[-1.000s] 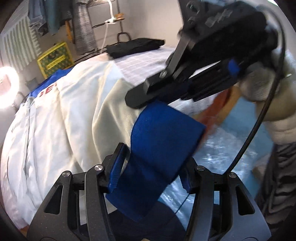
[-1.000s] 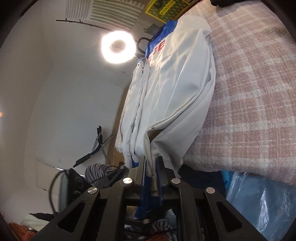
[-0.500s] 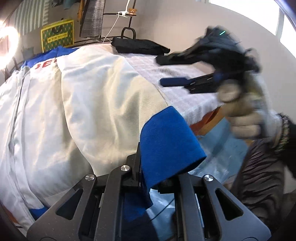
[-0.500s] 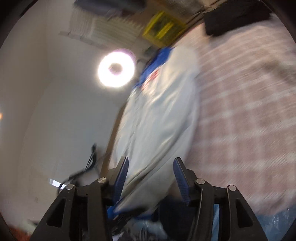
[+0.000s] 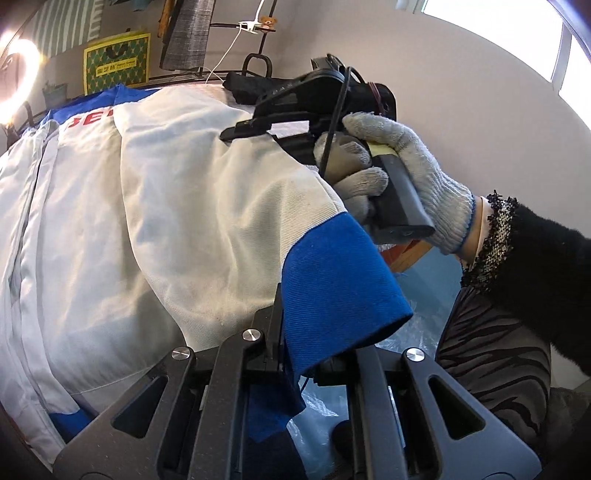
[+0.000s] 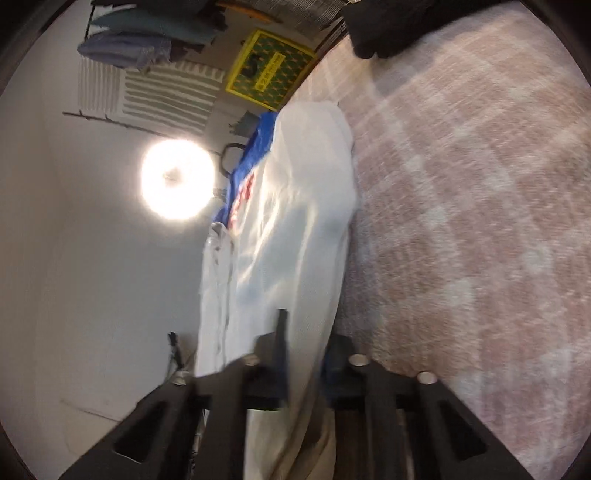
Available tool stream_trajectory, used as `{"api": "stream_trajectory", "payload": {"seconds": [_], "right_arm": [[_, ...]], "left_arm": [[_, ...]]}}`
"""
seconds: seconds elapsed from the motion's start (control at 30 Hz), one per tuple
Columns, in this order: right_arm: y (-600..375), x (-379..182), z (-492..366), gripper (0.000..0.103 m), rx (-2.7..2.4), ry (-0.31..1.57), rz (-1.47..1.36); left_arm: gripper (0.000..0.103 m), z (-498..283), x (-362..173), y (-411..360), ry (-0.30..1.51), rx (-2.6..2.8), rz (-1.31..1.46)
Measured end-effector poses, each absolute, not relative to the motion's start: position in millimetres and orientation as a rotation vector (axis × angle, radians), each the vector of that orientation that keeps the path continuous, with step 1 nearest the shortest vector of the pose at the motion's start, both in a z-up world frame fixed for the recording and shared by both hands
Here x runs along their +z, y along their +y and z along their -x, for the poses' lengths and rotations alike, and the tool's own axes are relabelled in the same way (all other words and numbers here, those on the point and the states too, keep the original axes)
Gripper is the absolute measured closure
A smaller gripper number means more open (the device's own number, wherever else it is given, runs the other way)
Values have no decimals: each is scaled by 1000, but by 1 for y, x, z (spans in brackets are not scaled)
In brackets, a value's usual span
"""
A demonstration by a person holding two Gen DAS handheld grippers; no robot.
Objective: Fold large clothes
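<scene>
A large white jacket [image 5: 155,206] with blue trim and red lettering lies spread along the near edge of a bed covered in a pink plaid sheet [image 6: 480,206]; its blue cuff [image 5: 332,284] hangs past that edge. The left gripper [image 5: 295,354] is closed on the blue cuff, the fabric pinched between its jaws and draping down below them. The right gripper [image 6: 303,354] has just been closing; its jaws now stand nearly together with white jacket fabric between them, though blur prevents confirming how firmly the pads press. In the left wrist view the right gripper [image 5: 243,129] sits low over the white sleeve, carried by a hand in a grey knit glove [image 5: 399,166]. A folded black garment [image 6: 384,26] rests at the far edge of the bed. A ring light [image 6: 177,181] glows beyond the jacket's collar end.
</scene>
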State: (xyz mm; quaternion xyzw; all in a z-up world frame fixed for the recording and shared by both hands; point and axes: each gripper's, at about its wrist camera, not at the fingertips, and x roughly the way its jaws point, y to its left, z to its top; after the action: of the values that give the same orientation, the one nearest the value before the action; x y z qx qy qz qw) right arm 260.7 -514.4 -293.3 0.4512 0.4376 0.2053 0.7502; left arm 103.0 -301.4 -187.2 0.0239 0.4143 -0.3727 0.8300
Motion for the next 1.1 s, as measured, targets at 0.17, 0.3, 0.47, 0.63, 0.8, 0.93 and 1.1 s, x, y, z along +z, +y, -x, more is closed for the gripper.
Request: {"api": "stream_trajectory", "payload": {"seconds": [0.17, 0.3, 0.47, 0.63, 0.8, 0.93, 1.1], "right_arm": [[-493, -254, -262, 98, 394, 946, -790], [-467, -225, -262, 99, 334, 954, -653], [-416, -187, -274, 99, 298, 966, -445], [-344, -171, -280, 99, 331, 977, -207], [-274, -183, -289, 99, 381, 1018, -12], [-240, -204, -294, 99, 395, 1068, 85], [-203, -218, -293, 99, 404, 1084, 265]], "left_arm": [[96, -107, -187, -288, 908, -801, 32], [96, -109, -185, -274, 915, -799, 94], [96, -112, -182, -250, 922, -788, 173], [96, -113, -185, -210, 931, -753, 273], [96, -109, -192, -174, 938, -696, 331], [96, -110, -204, -144, 967, -653, 409], [96, -112, -213, -130, 997, -642, 469]]}}
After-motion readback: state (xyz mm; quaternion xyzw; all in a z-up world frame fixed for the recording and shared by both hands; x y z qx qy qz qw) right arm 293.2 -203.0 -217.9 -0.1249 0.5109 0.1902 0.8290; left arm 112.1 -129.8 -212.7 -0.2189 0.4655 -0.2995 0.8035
